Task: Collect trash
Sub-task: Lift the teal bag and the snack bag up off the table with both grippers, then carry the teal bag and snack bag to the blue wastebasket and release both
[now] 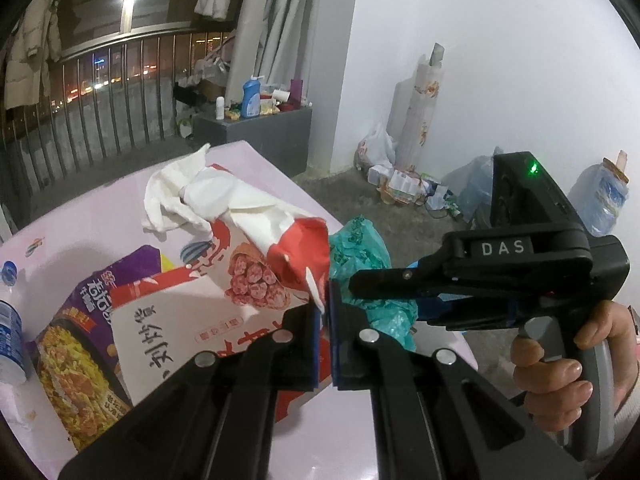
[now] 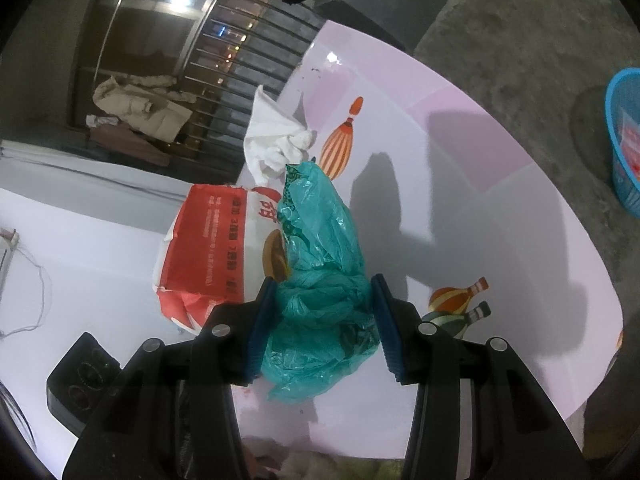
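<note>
- Left gripper [image 1: 325, 312], black with blue pads, is pinched nearly closed on the torn corner of a red-and-white printed food packet [image 1: 224, 280], which tilts up off the pale pink table [image 1: 100, 220].
- Right gripper [image 2: 324, 320] stands half open around a crumpled teal plastic bag [image 2: 320, 264]; whether its blue pads actually press the bag cannot be told.
- That teal bag lies on the table, touching the red-and-white packet on its left in the right wrist view.
- Crumpled white paper tissue [image 1: 188, 196] sits just behind the packet, partly tucked into its open top.
- Purple-and-yellow flat food wrapper [image 1: 76, 332] lies under the packet, and a blue-and-white plastic bottle [image 1: 10, 344] lies at the table's left edge.
- Person's hand [image 1: 560, 364] grips the handle of the right gripper in the left wrist view.
- Blue plastic basket [image 2: 624, 140] stands on the concrete floor well apart from the table.
- Beyond the table are a metal balcony railing [image 1: 120, 92], a grey block with a blue detergent bottle [image 1: 251, 98], and bags heaped against a white wall.
</note>
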`<state>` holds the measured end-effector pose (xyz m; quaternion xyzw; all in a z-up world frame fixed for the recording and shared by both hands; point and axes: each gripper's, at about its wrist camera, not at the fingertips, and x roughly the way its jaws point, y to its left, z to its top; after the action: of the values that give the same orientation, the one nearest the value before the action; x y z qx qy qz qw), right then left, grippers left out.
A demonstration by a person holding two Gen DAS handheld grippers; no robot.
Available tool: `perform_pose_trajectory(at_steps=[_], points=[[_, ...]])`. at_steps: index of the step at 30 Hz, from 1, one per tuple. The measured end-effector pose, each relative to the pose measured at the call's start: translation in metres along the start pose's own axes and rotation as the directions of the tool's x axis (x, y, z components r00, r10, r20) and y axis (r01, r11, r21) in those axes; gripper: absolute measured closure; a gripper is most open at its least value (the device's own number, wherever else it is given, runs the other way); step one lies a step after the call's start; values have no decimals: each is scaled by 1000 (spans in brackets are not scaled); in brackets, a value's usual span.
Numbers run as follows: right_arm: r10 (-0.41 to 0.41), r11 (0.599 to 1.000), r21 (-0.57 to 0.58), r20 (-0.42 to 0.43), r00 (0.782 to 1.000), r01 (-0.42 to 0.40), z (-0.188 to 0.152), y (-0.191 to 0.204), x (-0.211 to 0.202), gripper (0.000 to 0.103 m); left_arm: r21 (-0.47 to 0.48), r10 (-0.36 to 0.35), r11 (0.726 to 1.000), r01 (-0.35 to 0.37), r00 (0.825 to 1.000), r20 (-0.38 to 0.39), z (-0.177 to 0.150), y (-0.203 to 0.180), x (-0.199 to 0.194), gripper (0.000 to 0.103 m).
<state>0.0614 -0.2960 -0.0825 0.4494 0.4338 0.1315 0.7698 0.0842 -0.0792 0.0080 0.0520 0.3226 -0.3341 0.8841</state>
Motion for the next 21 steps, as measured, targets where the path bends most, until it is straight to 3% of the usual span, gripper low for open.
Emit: perform_pose_trajectory(at_steps=[13, 18, 21], points=[[57, 998, -1, 71, 996, -57, 1, -2, -27, 59, 67, -38, 997, 35, 998, 41, 21, -24, -13, 100], [59, 997, 30, 202, 978, -66, 10, -18, -69, 59, 125, -132, 984, 125, 990, 48, 49, -46, -6, 100], [15, 996, 73, 314, 949, -40, 14, -41, -108, 59, 168, -203, 967, 193, 978, 47, 73, -68, 4, 100]])
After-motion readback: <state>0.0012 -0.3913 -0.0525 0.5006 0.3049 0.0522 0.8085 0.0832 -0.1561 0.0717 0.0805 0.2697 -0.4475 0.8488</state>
